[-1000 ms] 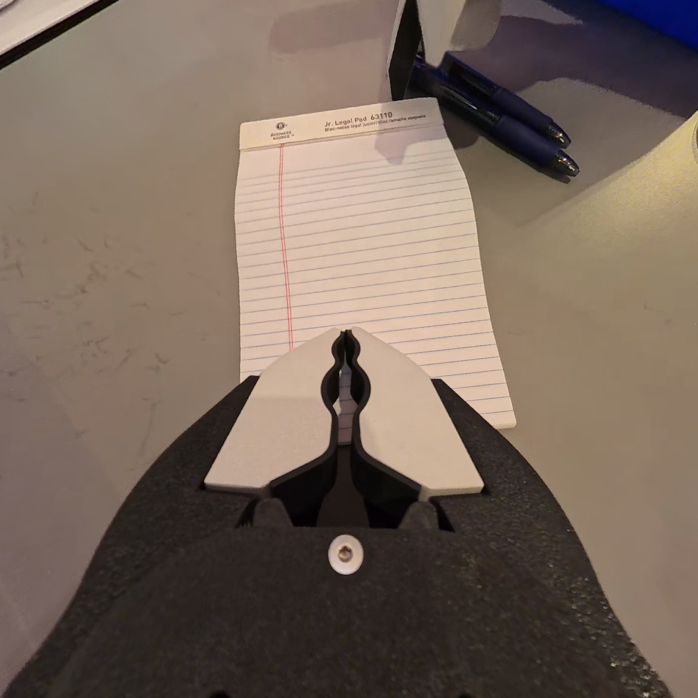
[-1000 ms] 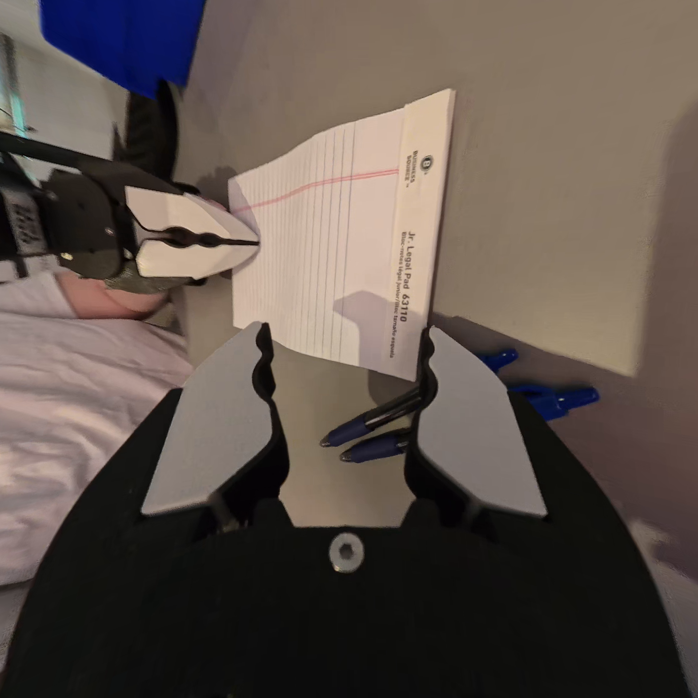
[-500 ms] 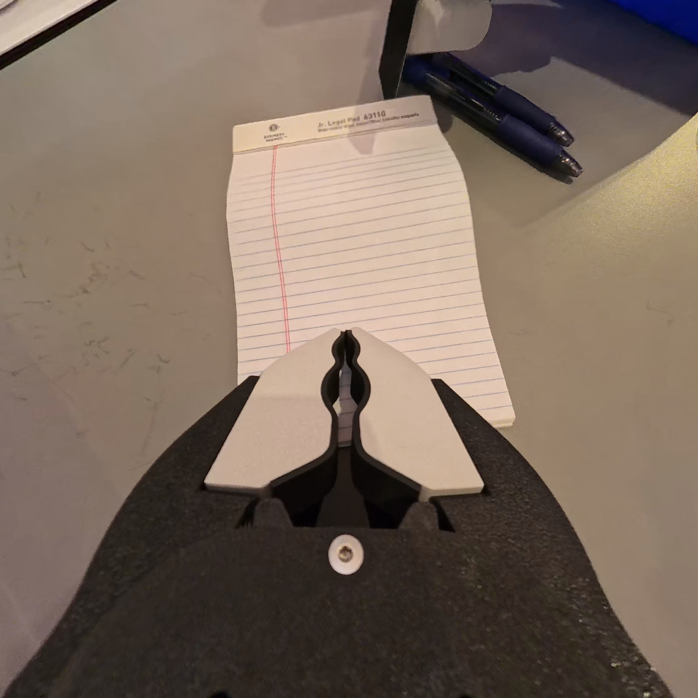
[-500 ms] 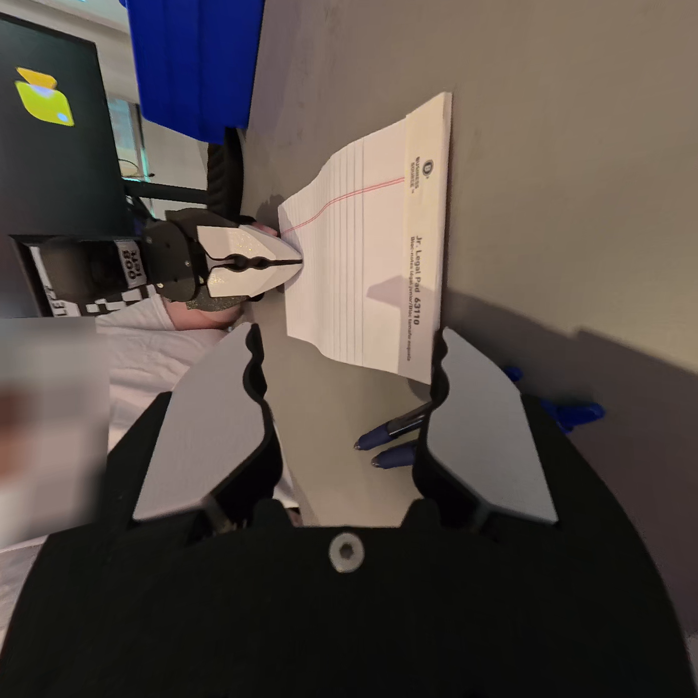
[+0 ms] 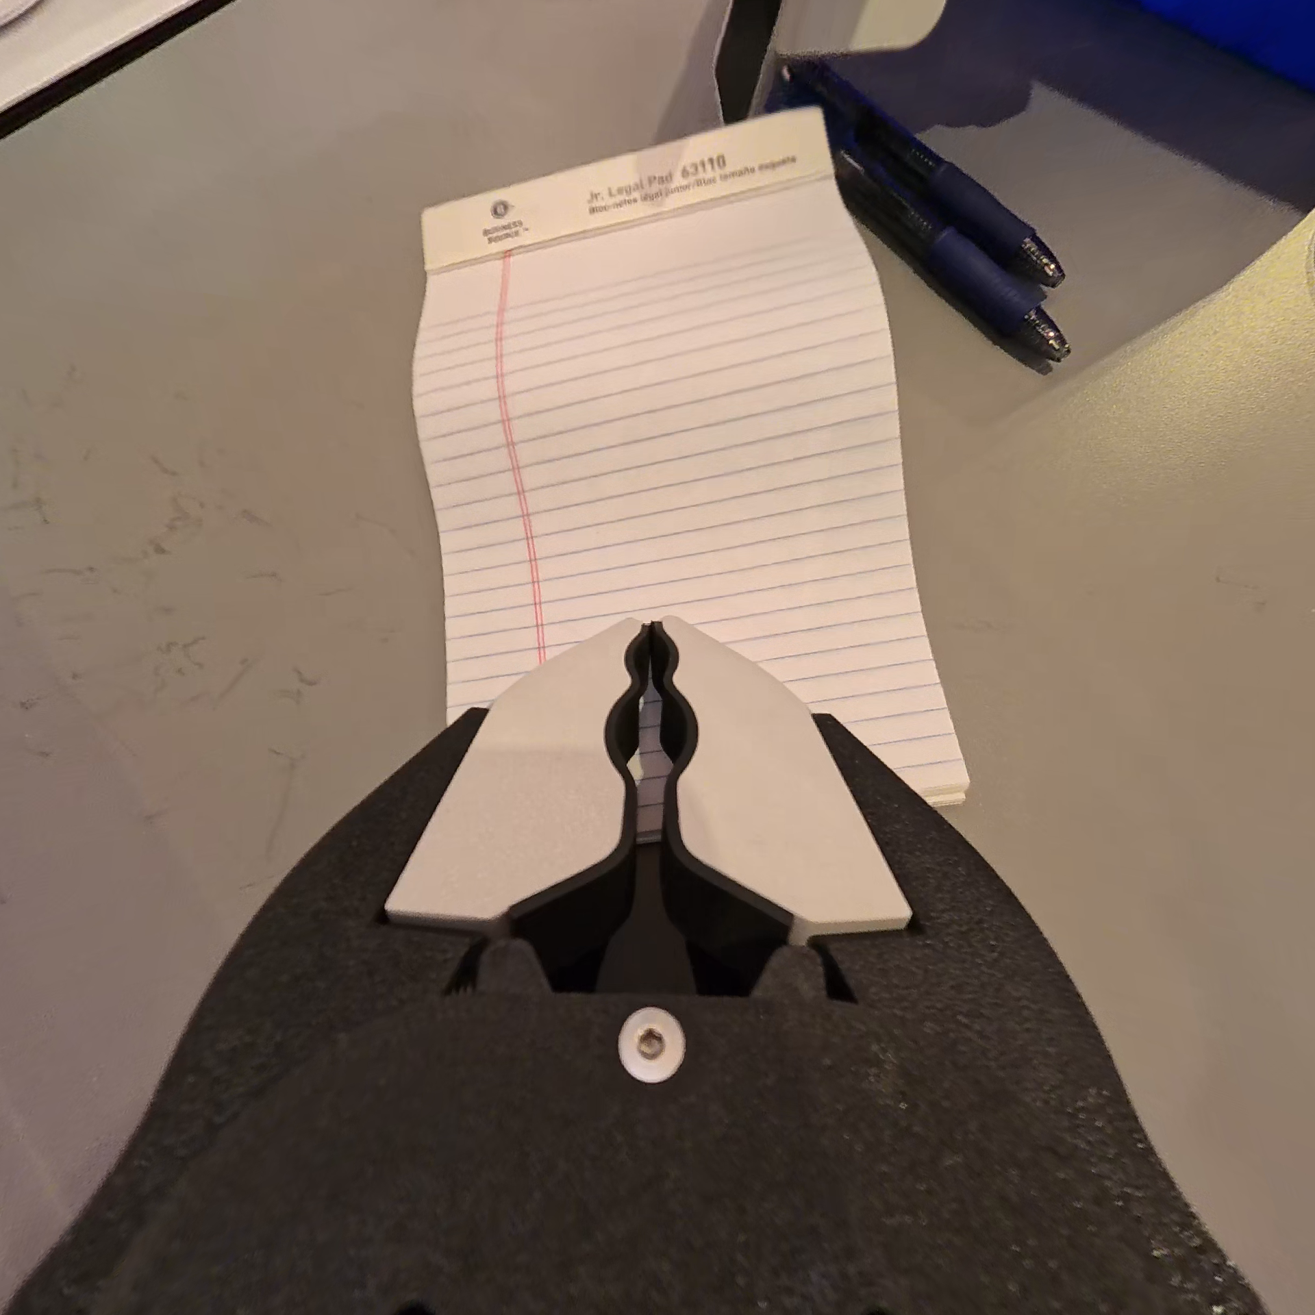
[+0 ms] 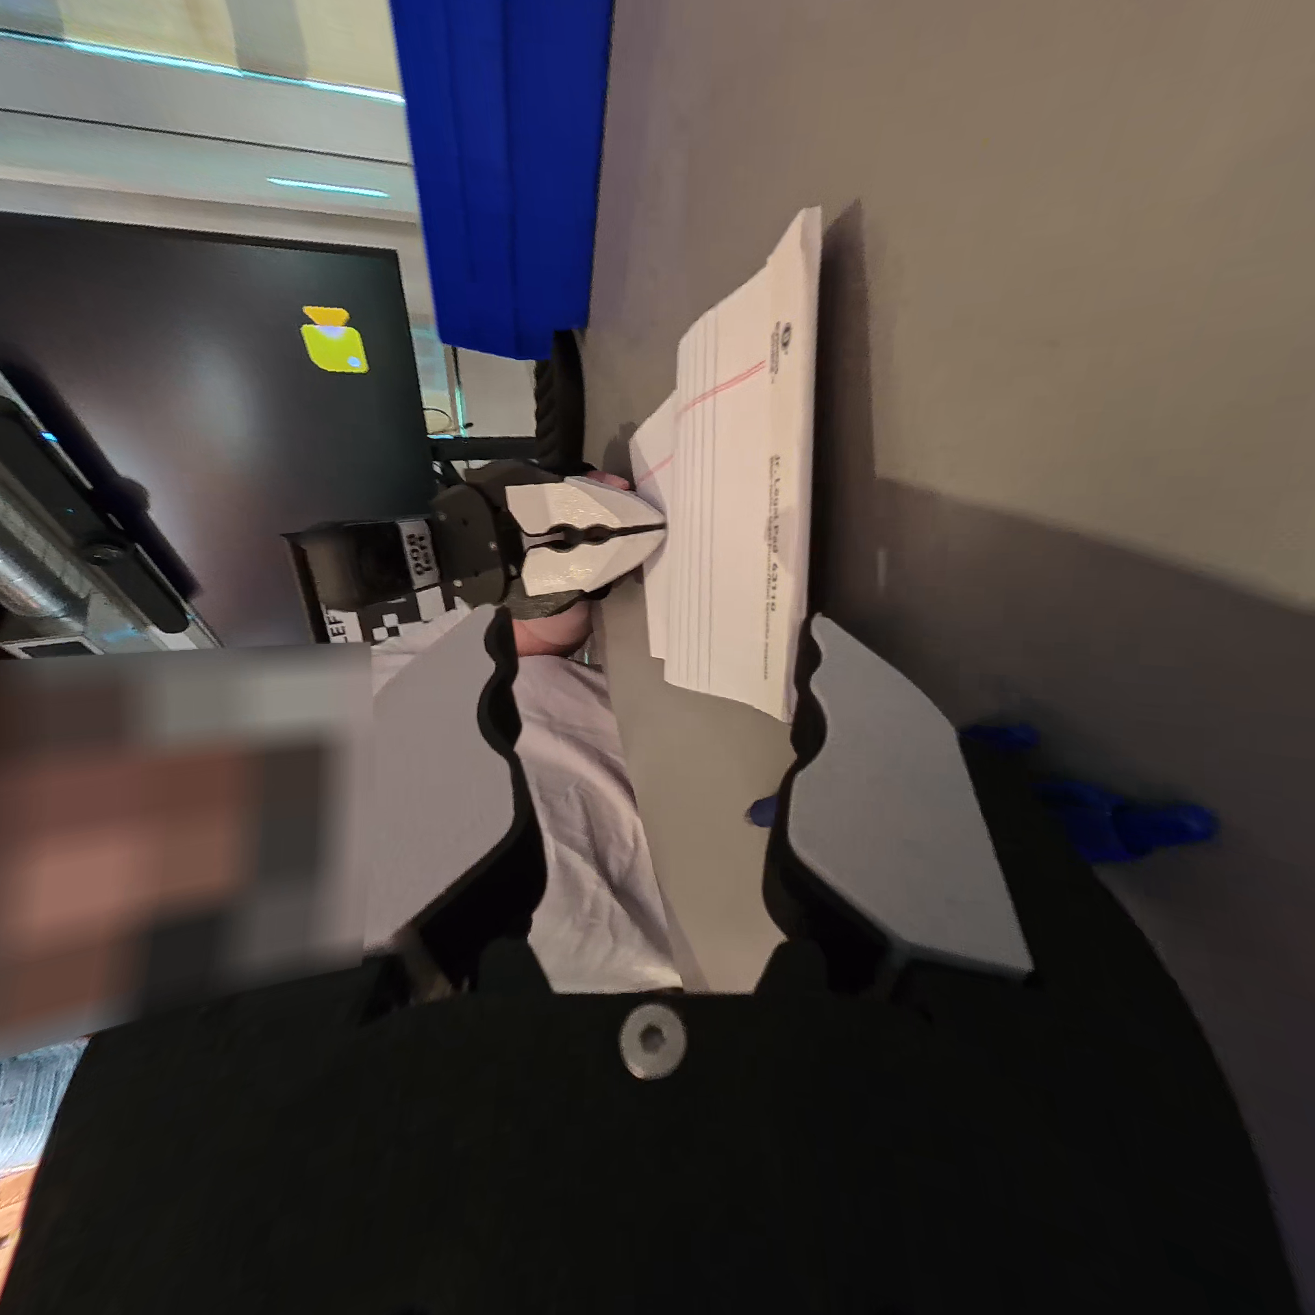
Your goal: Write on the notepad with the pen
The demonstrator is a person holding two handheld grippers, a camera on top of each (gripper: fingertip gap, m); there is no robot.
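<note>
- Pinning seemed the left gripper's (image 5: 652,626) job: its pale grey fingers were pressed together, tips over the near end of the white ruled notepad (image 5: 662,441) on the grey tabletop (image 5: 213,427); whether they pinched the sheet or only pressed down on it could not be told.
- Lying flat, the notepad stretched away from those tips, its bound header strip at the far end and its blank top sheet slightly wavy.
- Beyond the header's right corner lay two dark blue retractable pens (image 5: 953,235) side by side, touching or nearly so, their metal tips pointing right of the left fingers.
- Hovering by those pens, the right gripper (image 6: 651,683) had its fingers spread wide and held nothing; only a blue pen end (image 6: 763,811) showed just inside its right finger, and clip ends outside it.
- Picking up a pen looked like the step in hand, with no writing on the page yet.
- Next, the right fingers would likely need to straddle one barrel alone, avoiding its neighbour, and close on it firmly.
</note>
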